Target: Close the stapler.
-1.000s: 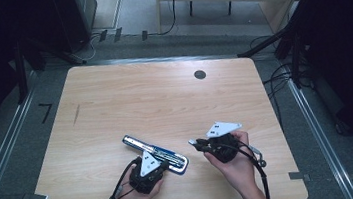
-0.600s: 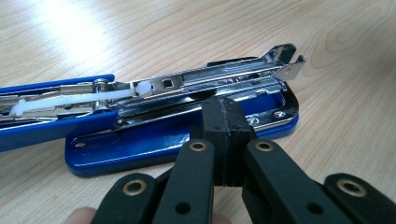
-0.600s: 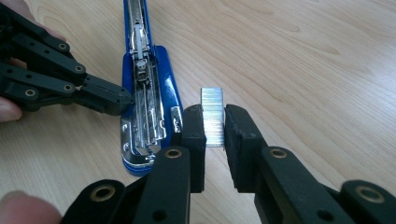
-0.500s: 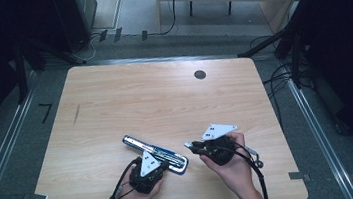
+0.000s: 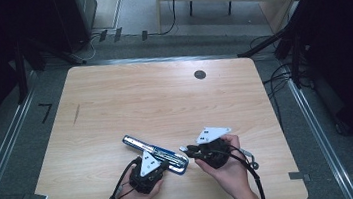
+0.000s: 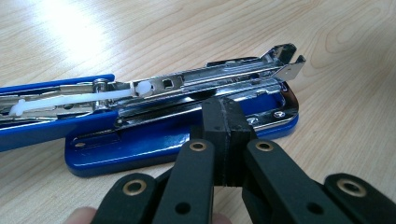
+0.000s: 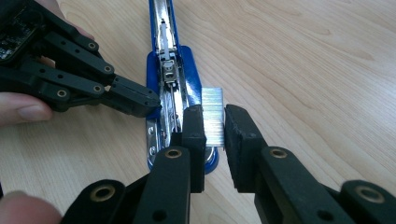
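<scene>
A blue stapler [image 5: 154, 153] lies swung open near the table's front edge, its chrome magazine [image 6: 196, 81] facing up. My left gripper [image 6: 228, 122] is shut, with its joined pads resting against the blue base of the stapler [image 6: 154, 144]. In the right gripper view the left gripper [image 7: 145, 105] touches the stapler [image 7: 169, 70] from the left. My right gripper [image 7: 214, 128] is shut on a silver strip of staples [image 7: 212, 109], held just over the stapler's front end. In the high view the right gripper [image 5: 184, 150] sits at the stapler's right end.
The wooden table [image 5: 164, 101] has a black round grommet [image 5: 200, 74] at the far right and a dark mark [image 5: 76, 114] at the left. Cables trail from both grippers over the front edge. Floor rails run along both sides of the table.
The right gripper has shifted slightly left, toward the stapler's end, with the staples in it. The left gripper and the stapler have stayed put.
</scene>
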The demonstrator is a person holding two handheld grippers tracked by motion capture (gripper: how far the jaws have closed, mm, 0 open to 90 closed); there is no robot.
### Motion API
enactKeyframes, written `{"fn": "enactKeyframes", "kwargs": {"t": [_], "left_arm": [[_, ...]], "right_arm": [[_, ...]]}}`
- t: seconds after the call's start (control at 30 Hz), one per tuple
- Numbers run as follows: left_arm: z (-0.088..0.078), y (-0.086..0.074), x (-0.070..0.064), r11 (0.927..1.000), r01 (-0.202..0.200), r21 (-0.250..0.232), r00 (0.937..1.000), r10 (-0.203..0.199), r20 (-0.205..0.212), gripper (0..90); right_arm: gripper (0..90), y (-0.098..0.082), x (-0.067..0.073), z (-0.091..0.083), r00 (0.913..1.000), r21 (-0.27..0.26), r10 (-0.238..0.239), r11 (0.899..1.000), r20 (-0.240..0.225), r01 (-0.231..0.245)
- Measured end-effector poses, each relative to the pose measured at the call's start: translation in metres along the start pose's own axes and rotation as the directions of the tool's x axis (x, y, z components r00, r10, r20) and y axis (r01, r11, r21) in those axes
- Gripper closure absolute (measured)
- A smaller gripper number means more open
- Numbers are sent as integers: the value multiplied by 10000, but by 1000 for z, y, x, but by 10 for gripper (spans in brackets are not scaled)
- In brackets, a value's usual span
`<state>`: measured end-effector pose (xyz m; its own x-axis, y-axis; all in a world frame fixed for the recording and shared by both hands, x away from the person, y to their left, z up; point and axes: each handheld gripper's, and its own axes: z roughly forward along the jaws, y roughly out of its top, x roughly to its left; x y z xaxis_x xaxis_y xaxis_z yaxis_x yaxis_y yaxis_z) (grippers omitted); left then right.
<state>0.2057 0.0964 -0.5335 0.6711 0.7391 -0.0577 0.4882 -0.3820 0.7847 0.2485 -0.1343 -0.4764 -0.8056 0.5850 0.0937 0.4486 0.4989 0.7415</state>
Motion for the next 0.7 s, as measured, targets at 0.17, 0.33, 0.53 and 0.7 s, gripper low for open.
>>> {"fn": "enactKeyframes", "kwargs": {"t": [0.17, 0.33, 0.53, 0.7], "left_arm": [[0, 0, 0, 10000, -6, 9, 10000, 6, 5, 900], [0, 0, 0, 10000, -5, 6, 10000, 5, 2, 900], [0, 0, 0, 10000, 15, 5, 10000, -15, 12, 900], [0, 0, 0, 10000, 11, 5, 10000, -11, 13, 900]], "right_arm": [[800, 1, 4, 2, 9999, 11, -137, 9999, -84, 137], [800, 2, 8, 4, 9997, 23, -147, 9999, -178, 147], [800, 3, 12, 6, 9994, 56, -230, 9997, -257, 231], [800, 4, 15, 8, 9991, 65, -191, 9998, -375, 193]]}}
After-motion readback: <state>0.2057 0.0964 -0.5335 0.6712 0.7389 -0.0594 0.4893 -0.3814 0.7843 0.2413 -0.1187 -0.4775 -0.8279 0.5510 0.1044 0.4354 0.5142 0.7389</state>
